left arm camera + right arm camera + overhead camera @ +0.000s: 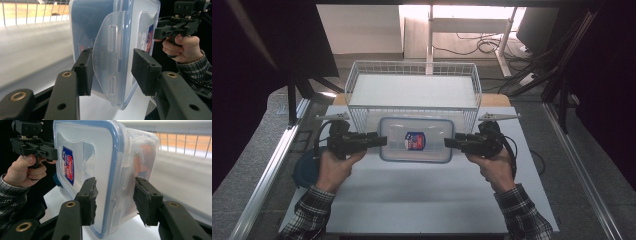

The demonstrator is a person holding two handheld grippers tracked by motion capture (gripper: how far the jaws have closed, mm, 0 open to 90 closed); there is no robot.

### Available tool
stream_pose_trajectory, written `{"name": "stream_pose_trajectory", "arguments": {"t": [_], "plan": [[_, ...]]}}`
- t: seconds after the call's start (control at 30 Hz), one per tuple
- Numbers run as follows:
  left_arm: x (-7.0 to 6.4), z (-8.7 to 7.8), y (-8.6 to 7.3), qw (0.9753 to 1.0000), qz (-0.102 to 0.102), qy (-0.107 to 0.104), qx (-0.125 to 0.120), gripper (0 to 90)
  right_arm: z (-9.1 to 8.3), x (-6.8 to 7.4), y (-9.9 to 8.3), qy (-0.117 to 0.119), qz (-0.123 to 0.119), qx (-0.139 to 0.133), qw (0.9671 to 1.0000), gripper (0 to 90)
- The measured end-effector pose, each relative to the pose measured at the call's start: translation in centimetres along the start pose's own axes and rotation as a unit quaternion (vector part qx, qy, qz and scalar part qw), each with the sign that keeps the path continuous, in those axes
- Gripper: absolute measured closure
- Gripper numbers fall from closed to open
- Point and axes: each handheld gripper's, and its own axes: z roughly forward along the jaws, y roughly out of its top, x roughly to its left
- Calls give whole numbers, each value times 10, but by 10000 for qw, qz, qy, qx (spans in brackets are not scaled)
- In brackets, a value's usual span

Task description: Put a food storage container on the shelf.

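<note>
White table (412, 195), labelled container (416, 140) (print unreadable)

A white table (412, 195) stands on grey speckled floor (242, 165). Beyond it, a white desk frame (467, 25) catches bright light, with black cables (482, 47) tangled beneath. Dark curtains (262, 40) flank both sides.

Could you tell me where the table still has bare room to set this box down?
The widest free patch is the white tabletop between the plastic box and the near edge. It is crowded farther back, where the wire basket stands right behind the box, with the left tool and right tool at its ends.
</note>
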Motion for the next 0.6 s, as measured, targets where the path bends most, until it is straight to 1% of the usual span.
{"name": "stream_pose_trajectory", "arguments": {"t": [0.07, 0.23, 0.33, 0.43, 0.47, 0.6], "plan": [[-1, -1, 8, 10000, 34, -1, -19, 535, -2, 0, 8, -4, -4, -26, 10000, 538], [1, -2, 30, 9998, 167, -24, -49, 537, -5, -1, 27, -27, -139, -127, 9998, 538], [4, -2, 42, 9998, 201, 3, -82, 537, -4, -5, 39, -29, -161, -175, 9997, 538], [5, -2, 50, 9995, 275, 37, -147, 538, -2, -8, 48, -31, -157, -188, 9997, 536], [6, -2, 52, 9994, 310, 43, -166, 538, -2, -10, 52, -35, -205, -211, 9996, 536], [11, -1, 62, 9992, 328, 2, -249, 540, -1, -13, 66, -67, -279, -285, 9992, 535]]}}
